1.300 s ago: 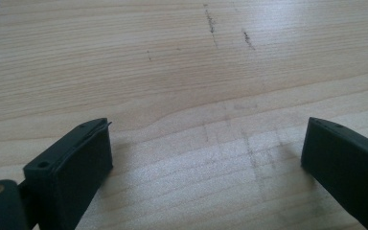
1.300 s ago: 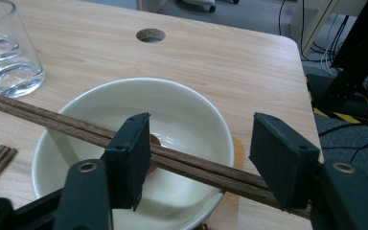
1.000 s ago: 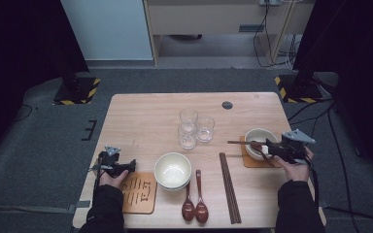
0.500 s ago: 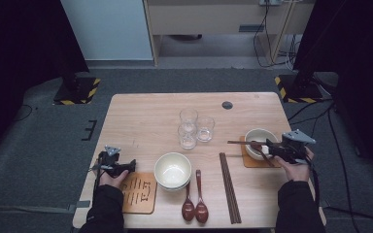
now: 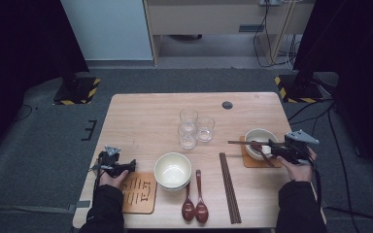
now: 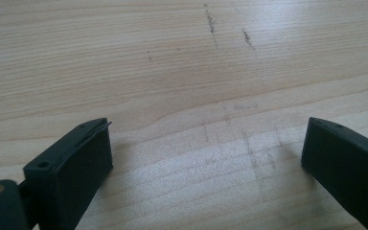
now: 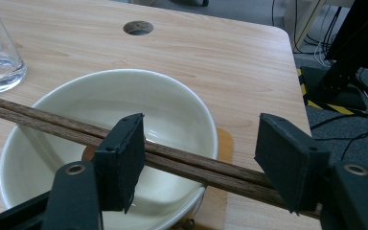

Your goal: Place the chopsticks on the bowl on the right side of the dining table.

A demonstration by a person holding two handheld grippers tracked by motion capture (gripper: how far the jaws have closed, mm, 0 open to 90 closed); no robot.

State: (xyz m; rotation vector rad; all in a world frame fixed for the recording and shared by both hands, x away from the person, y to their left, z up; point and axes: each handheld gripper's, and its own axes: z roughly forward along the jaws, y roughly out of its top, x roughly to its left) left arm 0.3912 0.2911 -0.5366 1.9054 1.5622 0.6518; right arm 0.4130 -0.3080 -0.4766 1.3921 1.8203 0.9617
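Right gripper view: chopsticks (image 7: 38, 122) lie across the bowl (image 7: 182, 120), between the right tongs' (image 7: 199, 158) open jaws.

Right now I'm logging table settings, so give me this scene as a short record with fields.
surface: wooden table
right gripper: fingers open, chopsticks passing between them
chopsticks: laid across the rim of the bowl
bowl: on a brown coaster
left gripper: open over bare wood
centre: three glasses
near edge: stacked bowls, two spoons, more chopsticks, second coaster
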